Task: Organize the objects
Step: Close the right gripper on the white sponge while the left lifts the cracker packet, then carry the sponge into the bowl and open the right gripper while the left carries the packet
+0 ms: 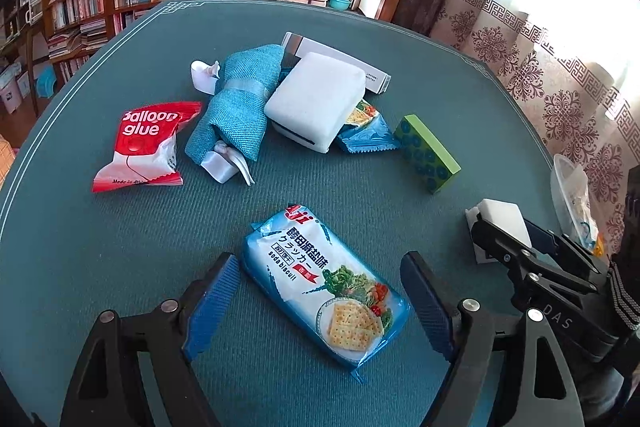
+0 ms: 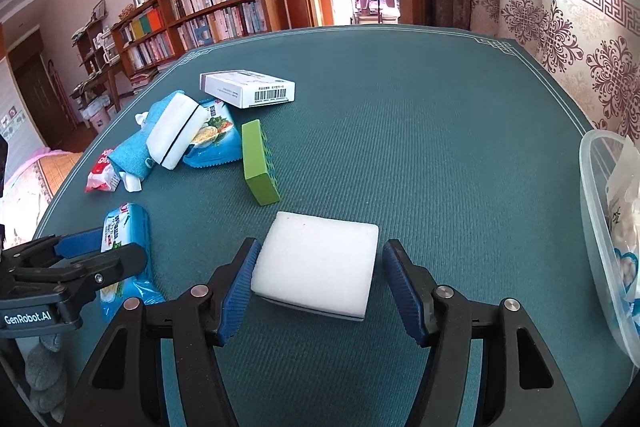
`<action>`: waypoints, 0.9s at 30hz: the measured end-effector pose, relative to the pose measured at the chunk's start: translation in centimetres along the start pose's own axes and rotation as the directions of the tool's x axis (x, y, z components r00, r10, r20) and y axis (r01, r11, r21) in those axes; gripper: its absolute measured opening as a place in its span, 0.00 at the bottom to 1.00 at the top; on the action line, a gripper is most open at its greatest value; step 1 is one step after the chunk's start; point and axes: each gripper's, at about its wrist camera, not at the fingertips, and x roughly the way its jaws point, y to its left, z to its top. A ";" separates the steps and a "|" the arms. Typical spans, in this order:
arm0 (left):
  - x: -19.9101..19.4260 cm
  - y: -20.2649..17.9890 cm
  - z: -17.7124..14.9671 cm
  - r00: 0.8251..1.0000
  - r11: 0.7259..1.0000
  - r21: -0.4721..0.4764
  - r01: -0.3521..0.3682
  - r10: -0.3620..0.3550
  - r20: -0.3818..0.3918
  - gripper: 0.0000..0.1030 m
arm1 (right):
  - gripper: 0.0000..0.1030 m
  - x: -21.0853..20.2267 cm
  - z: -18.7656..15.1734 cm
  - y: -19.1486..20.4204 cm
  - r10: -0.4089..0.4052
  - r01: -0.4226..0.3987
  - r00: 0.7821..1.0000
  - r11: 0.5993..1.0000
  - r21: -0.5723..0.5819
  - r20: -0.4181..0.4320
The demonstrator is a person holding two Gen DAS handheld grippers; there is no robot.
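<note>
My left gripper (image 1: 320, 291) is open, its fingers on either side of a blue soda biscuit pack (image 1: 324, 287) lying on the green table. My right gripper (image 2: 318, 279) is open around a white sponge (image 2: 316, 263) lying on the table; the left pad is close to the sponge's edge. That sponge also shows in the left wrist view (image 1: 500, 223). The biscuit pack shows in the right wrist view (image 2: 124, 247), partly behind the left gripper.
A pile lies further back: a red balloon glue packet (image 1: 144, 147), a rolled blue cloth (image 1: 236, 107), a second white sponge (image 1: 316, 99) over another biscuit pack (image 1: 364, 131), a white carton (image 2: 248, 87), a green box (image 1: 428, 153). A clear plastic container (image 2: 608, 235) stands at the right edge.
</note>
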 end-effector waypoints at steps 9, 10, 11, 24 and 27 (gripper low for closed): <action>0.4 0.4 0.4 1.000 0.999 -0.043 -0.024 0.024 0.001 0.82 | 0.61 0.2 -0.1 0.7 -0.013 0.012 1.000 1.000 -0.020 -0.004; 0.5 0.3 0.6 1.000 0.999 -0.044 -0.028 0.028 0.003 0.79 | 0.59 0.3 -0.1 0.7 -0.013 0.013 1.000 1.000 -0.024 -0.005; 0.6 0.2 0.7 0.999 0.998 -0.042 -0.039 0.039 0.003 0.75 | 0.56 0.3 -0.1 0.8 -0.013 0.013 1.000 1.000 -0.028 -0.005; -0.1 -1.8 0.2 0.997 0.996 0.062 -0.071 0.068 0.045 0.53 | 0.54 -0.4 -0.2 -0.3 0.026 -0.027 0.999 0.999 0.023 0.028; -0.2 -2.3 0.2 0.997 0.996 0.072 -0.058 0.055 0.046 0.53 | 0.54 -0.8 -0.2 -0.4 0.031 -0.033 0.998 0.999 0.027 0.052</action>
